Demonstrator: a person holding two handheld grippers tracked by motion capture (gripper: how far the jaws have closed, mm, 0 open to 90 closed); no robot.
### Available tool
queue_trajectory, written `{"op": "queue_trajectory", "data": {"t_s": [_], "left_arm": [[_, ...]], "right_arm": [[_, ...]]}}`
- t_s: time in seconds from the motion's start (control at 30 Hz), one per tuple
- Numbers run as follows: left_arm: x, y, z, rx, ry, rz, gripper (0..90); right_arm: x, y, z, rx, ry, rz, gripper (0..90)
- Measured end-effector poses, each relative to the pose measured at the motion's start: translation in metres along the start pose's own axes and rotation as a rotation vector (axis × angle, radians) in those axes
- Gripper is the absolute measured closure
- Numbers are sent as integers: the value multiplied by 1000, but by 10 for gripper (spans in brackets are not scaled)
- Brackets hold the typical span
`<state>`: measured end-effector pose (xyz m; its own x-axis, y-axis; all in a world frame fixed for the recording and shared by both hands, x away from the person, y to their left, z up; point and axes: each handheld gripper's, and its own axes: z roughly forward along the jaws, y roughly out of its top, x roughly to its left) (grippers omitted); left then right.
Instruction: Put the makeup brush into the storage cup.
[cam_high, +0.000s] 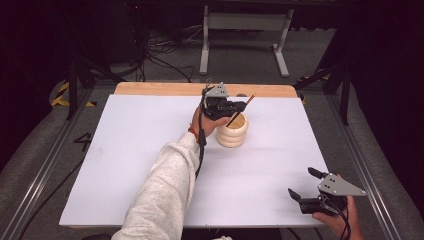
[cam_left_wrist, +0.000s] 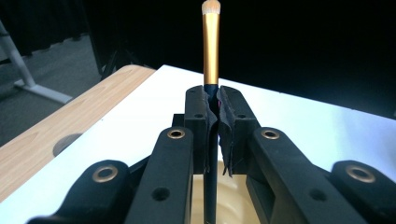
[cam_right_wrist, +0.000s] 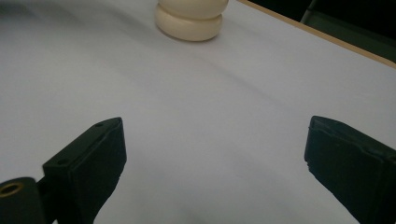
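Nearest, at the right near corner of the desk (cam_high: 150, 175), the right gripper (cam_high: 306, 184) rests in the person's hand with its jaws spread wide and nothing between them. In the right gripper view those two black jaws stand well apart over the bare white surface, and the cream holder (cam_right_wrist: 190, 18) shows far off at the top edge.

A grey sleeve (cam_high: 160, 195) runs from the near edge toward the middle of the desk, ending in the left hand (cam_high: 202, 122), which carries the left gripper (cam_high: 239, 107) — it sits just over the left side of the holder's rim. The holder (cam_high: 232, 134) is a ringed, cream-coloured cup standing upright a little far of the desk's centre.

The left gripper's jaws are closed on a makeup brush (cam_high: 240, 111). In the left gripper view the pads press on the brush (cam_left_wrist: 210, 46) at its dark handle, just below the gold ferrule; the pale bristle tip points up and away, and the handle's lower part runs down into the open mouth of the holder (cam_left_wrist: 233, 200). In the high view the brush leans — tip up toward the far right, lower end inside the cup.

Farthest, a strip of bare wood (cam_high: 165, 89) edges the desk beyond the white sheet.
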<state>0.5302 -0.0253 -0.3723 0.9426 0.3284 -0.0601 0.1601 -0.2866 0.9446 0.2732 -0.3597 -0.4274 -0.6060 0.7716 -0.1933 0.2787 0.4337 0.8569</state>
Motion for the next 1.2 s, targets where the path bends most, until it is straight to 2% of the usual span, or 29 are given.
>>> {"op": "queue_trajectory", "data": {"t_s": [0.07, 0.57, 0.77, 1.17, 1.2], "left_arm": [[0, -1, -1, 5, 14, 1, 827], [0, -7, -5, 33, 24, -3, 826], [-1, -8, -7, 61, 38, 22, 825], [-1, -10, -12, 67, 50, 19, 798], [0, -10, -14, 71, 51, 28, 799]], "right_arm": [[0, 0, 0, 2, 1, -1, 63], [1, 0, 1, 4, 5, -3, 65], [1, 0, 1, 6, 7, -6, 65], [1, 1, 1, 7, 9, -5, 66], [1, 1, 1, 7, 10, -5, 66]]}}
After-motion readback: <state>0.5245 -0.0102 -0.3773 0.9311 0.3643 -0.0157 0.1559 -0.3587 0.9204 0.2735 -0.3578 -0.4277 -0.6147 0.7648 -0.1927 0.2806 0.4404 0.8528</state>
